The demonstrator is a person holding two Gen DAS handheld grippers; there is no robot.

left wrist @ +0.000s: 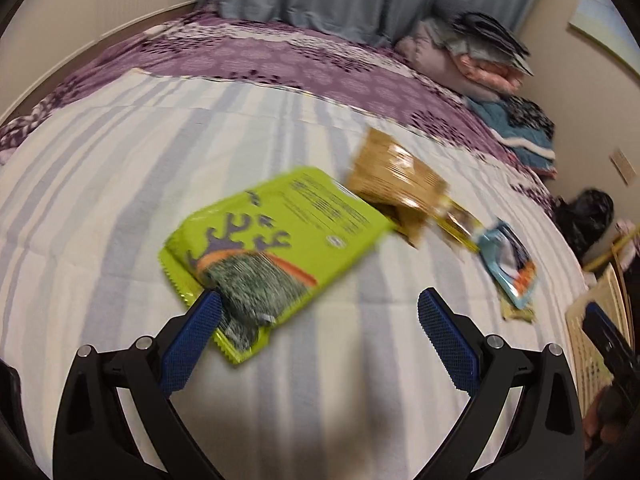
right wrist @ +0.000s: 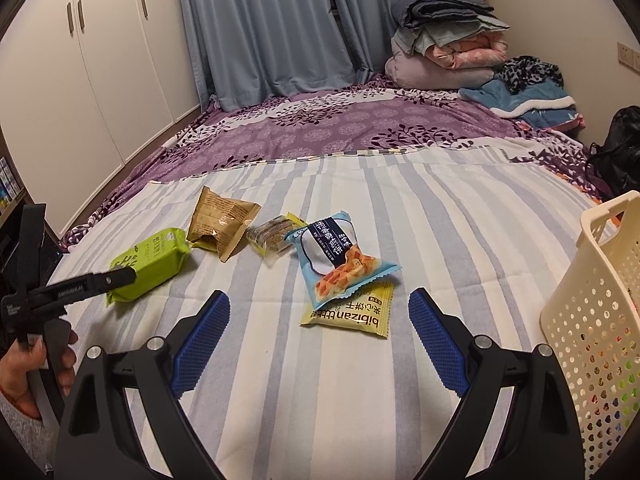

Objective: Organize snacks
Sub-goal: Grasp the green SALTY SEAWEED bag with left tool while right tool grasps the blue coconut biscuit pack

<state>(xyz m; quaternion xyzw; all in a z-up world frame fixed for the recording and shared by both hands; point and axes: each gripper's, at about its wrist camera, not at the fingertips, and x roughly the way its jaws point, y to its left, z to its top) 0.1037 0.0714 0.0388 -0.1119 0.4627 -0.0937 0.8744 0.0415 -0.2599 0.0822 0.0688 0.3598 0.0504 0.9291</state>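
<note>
Striped bedspread (right wrist: 320, 380), both claws spread wide and empty, left claw (left wrist: 320, 300) beside green packet (left wrist: 276, 236).

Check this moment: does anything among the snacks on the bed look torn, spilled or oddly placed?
Nothing looks spilled. The brown packet looks crumpled and possibly opened at its lower end. The blue packet lies overlapping the yellow biscuit packet. All lie loose on the striped sheet, outside the cream basket.

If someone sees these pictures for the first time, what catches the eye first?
Probably the bright green snack packet, lying on the striped bed cover just ahead of the left gripper, whose jaws stand open. Next, the blue packet overlapping a yellow one, and the cream perforated basket at the right.
</note>
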